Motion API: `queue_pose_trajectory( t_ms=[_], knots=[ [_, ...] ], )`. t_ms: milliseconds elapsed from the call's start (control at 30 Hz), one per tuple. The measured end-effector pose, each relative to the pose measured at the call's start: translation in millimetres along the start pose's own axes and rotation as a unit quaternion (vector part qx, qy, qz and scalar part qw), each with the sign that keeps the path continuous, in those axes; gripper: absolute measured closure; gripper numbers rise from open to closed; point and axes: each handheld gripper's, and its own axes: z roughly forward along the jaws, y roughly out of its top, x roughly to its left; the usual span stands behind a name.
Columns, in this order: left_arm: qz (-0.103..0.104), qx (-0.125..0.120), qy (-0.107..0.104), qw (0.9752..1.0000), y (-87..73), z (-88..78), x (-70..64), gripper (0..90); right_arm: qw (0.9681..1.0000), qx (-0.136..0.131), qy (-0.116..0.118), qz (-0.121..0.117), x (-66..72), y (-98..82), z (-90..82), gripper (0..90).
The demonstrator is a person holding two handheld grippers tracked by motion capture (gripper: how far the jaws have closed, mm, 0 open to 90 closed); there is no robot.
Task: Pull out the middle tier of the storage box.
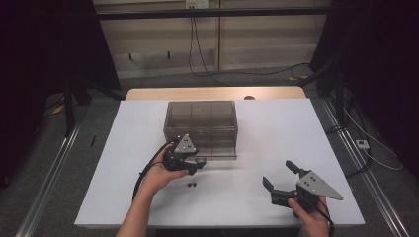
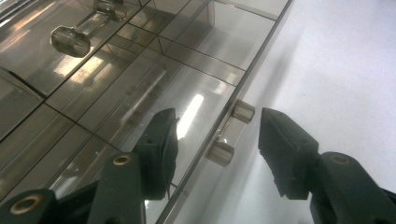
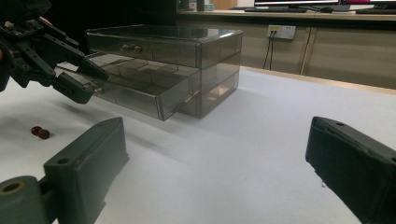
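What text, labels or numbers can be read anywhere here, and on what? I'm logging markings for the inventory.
None can be read.
The smoky clear drawer box, its pulled-out lower drawer and the drawer handle bear no print.
The white table is blank.
The wall socket is too small to tell.

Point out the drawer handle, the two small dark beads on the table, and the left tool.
Handle [image 2: 231, 133], left gripper view, middle of the clear bar.
Beads [image 3: 40, 132], right gripper view, where the pair meet.
Left tool [image 2: 217, 140], left gripper view, midway between its fingertips.
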Motion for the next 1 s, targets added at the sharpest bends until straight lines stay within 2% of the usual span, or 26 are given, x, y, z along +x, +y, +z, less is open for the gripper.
queue_pose_trajectory(
  t_ms=[167, 633, 800, 1000],
  knots=[
    [-0.006, -0.004, 0.0, 1.0, -0.2, -1.4, 0.6, 45.7, 1.0, -0.001, 0.001, 0.0, 0.4, 0.1, 0.0, 4.5],
    [-0.006, -0.002, 0.003, 1.0, 1.6, -2.5, 2.0, 44.1, 1.0, -0.001, 0.001, 0.0, 0.6, -0.1, 0.6, 4.5],
    [-0.009, -0.012, -0.003, 0.9999, 4.6, -5.3, 2.9, 42.6, 1.0, 0.0, 0.0, 0.0, 0.3, -0.3, 0.7, 4.5],
    [-0.011, -0.006, -0.013, 0.9998, 7.5, -6.6, 2.7, 41.7, 1.0, -0.001, 0.001, -0.001, 0.4, -0.2, 0.6, 4.5]
  ],
)
